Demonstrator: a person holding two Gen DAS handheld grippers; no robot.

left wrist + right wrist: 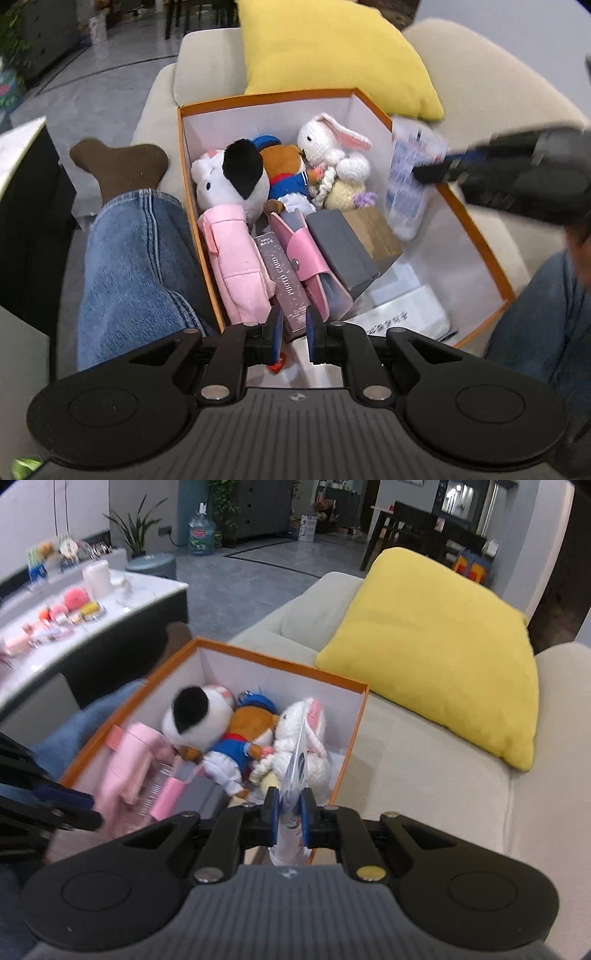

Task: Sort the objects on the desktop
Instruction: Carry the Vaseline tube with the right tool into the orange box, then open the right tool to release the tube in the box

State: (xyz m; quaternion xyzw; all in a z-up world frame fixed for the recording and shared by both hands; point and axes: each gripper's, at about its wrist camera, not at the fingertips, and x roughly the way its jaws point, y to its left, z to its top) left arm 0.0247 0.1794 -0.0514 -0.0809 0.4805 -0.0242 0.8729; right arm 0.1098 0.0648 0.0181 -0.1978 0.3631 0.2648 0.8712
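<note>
An orange-rimmed white box (476, 236) sits on the sofa and holds plush toys, a white knitted rabbit (332, 147), a pink pouch (236, 266), a "photo card" box (284, 284), a pink wallet (306, 251) and a grey box (340, 251). My right gripper (289, 808), also in the left wrist view (432, 166), is shut on a white and blue tube (406, 184), held over the box's right rim. My left gripper (295, 332) hovers above the box's near end, jaws narrowly apart and empty.
A yellow cushion (436, 657) lies on the beige sofa (424, 786) behind the box. My leg in jeans (140, 258) lies left of the box. A white-topped table (74, 627) with small items stands at left.
</note>
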